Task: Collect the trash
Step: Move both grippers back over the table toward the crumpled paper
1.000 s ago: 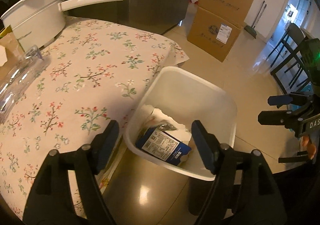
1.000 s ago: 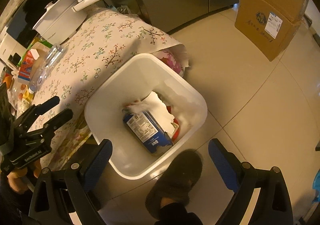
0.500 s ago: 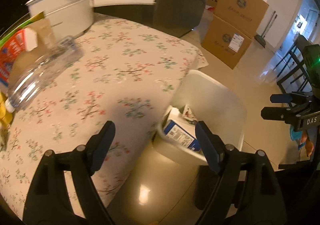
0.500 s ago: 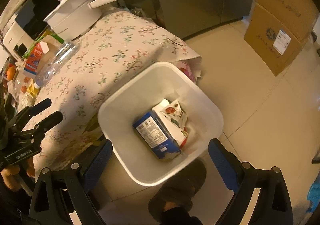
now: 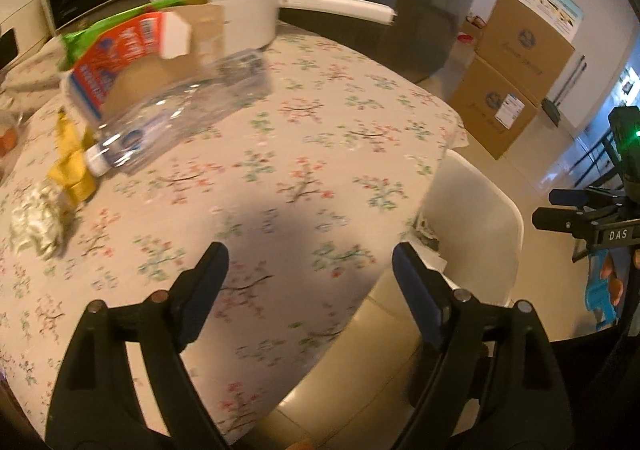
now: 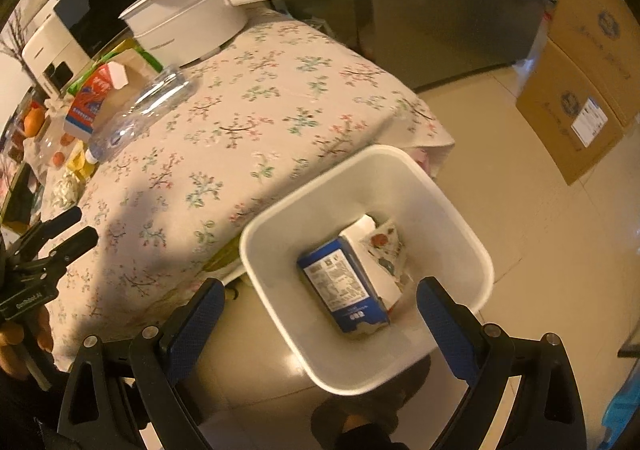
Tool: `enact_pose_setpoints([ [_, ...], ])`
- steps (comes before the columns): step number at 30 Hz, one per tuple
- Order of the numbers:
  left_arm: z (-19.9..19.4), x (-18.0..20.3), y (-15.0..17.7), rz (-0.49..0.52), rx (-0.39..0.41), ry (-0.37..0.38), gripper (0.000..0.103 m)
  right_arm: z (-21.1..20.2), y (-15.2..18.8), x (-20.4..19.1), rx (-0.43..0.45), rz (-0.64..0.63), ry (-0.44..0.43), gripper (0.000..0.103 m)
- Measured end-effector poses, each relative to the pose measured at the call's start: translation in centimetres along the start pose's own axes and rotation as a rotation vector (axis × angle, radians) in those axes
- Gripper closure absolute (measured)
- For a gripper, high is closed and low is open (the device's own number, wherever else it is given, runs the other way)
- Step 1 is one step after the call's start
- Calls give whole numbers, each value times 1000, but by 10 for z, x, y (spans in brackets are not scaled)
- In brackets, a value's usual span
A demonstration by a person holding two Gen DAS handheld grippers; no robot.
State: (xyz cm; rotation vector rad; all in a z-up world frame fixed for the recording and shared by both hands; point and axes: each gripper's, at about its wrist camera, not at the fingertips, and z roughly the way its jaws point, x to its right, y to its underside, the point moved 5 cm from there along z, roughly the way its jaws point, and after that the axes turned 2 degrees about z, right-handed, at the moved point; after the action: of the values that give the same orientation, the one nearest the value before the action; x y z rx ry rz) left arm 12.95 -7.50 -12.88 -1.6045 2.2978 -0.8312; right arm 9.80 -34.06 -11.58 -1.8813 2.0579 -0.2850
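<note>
Both claws spread, empty: left claw (image 5: 308, 274) over floral tabletop (image 5: 304, 138); right claw (image 6: 320, 306) above white plastic bin (image 6: 472, 250) holding blue carton (image 6: 344, 290).

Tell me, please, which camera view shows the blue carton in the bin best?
The right wrist view: it looks down into the white bin, so the blue carton lies in plain sight. In the left wrist view the tablecloth and bin wall hide it.

One bin (image 6: 476, 250) is seen, with one carton (image 6: 344, 290) inside. One bottle (image 5: 176, 118), one pot (image 5: 224, 10) and one box (image 5: 132, 62) are counted on the desk (image 5: 300, 178). Two cartons (image 5: 516, 74) are stacked on the floor.
</note>
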Motion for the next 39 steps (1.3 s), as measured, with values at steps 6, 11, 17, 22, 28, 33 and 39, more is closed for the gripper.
enact_pose_setpoints([
  [6,-13,-34,8,-45,9,-41,17,9,-10,-27,-3,-26,-16,5],
  [11,-22,-69,14,-94,10,-84,16,14,-19,-55,1,-48,-35,5],
  [17,-30,-114,21,-168,14,-159,16,23,-30,-94,10,-86,-53,5],
  [22,-29,-155,26,-232,10,-241,10,32,-37,-124,5,-115,-72,5],
  [28,-16,-212,24,-294,18,-401,9,44,-42,-148,-10,-141,-84,5],
  [33,-3,-235,17,-388,36,-362,9,50,-44,-155,-18,-140,-85,5],
  [39,17,-247,12,-475,15,-286,49,53,-51,-153,9,-126,-58,5],
])
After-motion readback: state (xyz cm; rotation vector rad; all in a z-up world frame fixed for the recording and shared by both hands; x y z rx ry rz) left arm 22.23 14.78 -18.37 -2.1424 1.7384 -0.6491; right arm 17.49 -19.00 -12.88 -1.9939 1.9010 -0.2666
